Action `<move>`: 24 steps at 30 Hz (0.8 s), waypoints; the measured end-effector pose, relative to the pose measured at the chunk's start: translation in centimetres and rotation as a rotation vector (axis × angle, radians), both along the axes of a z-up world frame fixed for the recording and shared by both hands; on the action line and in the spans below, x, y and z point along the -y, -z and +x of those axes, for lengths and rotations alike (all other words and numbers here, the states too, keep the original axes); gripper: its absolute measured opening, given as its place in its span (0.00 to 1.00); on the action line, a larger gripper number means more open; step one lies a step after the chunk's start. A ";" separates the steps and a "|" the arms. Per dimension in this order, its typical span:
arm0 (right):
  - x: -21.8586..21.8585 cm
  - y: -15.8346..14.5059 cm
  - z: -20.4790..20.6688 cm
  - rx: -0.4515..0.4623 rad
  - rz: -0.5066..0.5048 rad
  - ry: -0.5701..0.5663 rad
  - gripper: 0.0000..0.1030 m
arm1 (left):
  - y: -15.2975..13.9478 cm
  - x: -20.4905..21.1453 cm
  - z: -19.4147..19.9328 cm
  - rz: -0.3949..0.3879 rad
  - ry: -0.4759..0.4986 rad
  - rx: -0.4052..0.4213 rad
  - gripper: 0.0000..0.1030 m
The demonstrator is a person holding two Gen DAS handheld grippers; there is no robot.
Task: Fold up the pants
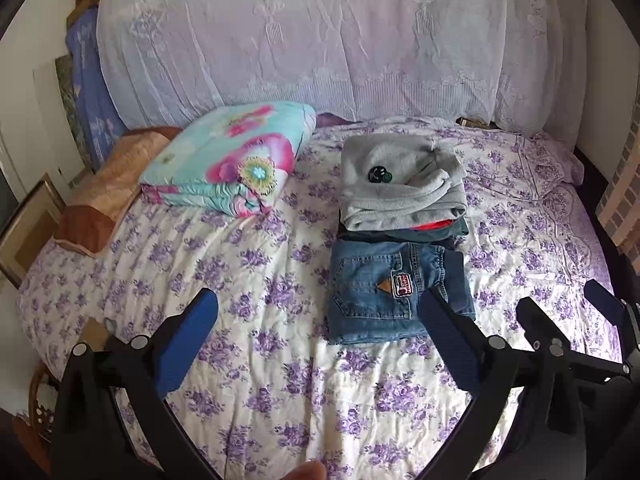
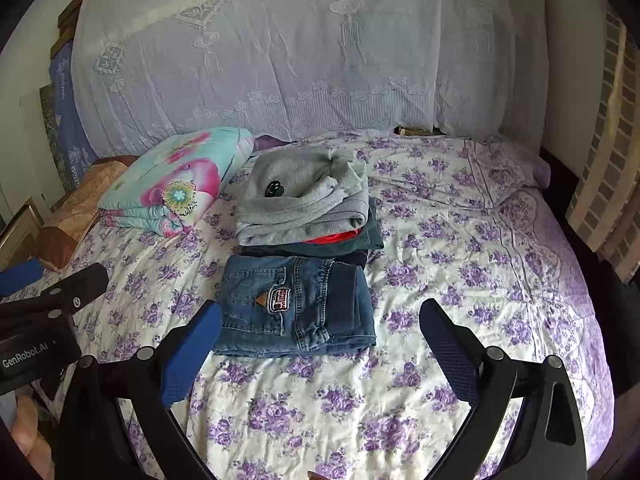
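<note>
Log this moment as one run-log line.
left gripper: open, empty | right gripper: open, empty | jeans: folded on bed, in front of clothes stack

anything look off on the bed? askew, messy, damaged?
Nothing damaged. The folded jeans lie flat and square on the bedspread. Only the grey sweater topping the clothes stack behind them is loosely bunched, not squared. Both grippers hover with jaws open, holding nothing.

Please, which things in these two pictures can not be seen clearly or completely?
- Clothes under the grey sweater: both views show only edges; the sweater covers them.
- Jeans: right part hidden by a finger of the left gripper in the left view.
- Patch on the jeans: text too small to read.
- Right gripper: cut off by the right edge in the left view.
- Items behind the lace cover: hidden.
</note>
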State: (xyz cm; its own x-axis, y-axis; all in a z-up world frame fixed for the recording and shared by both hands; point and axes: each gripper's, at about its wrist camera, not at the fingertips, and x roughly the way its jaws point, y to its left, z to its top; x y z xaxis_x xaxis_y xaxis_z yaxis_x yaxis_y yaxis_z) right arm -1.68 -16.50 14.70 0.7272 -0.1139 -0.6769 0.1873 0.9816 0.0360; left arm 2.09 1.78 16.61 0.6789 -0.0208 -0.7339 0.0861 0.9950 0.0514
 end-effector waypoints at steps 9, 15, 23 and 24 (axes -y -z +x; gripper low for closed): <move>1.5 0.0 -0.5 0.011 0.064 0.070 0.97 | 3.0 0.6 1.1 0.018 0.029 -0.077 0.96; 0.5 1.2 -0.1 -0.026 0.049 0.044 0.97 | 2.7 1.3 1.1 0.028 0.051 -0.057 0.96; 0.9 1.6 -0.3 -0.034 0.057 0.045 0.97 | 2.7 1.8 1.1 0.023 0.069 -0.065 0.96; 1.0 1.5 -0.3 -0.031 0.059 0.048 0.97 | 2.7 1.9 1.1 0.024 0.071 -0.065 0.96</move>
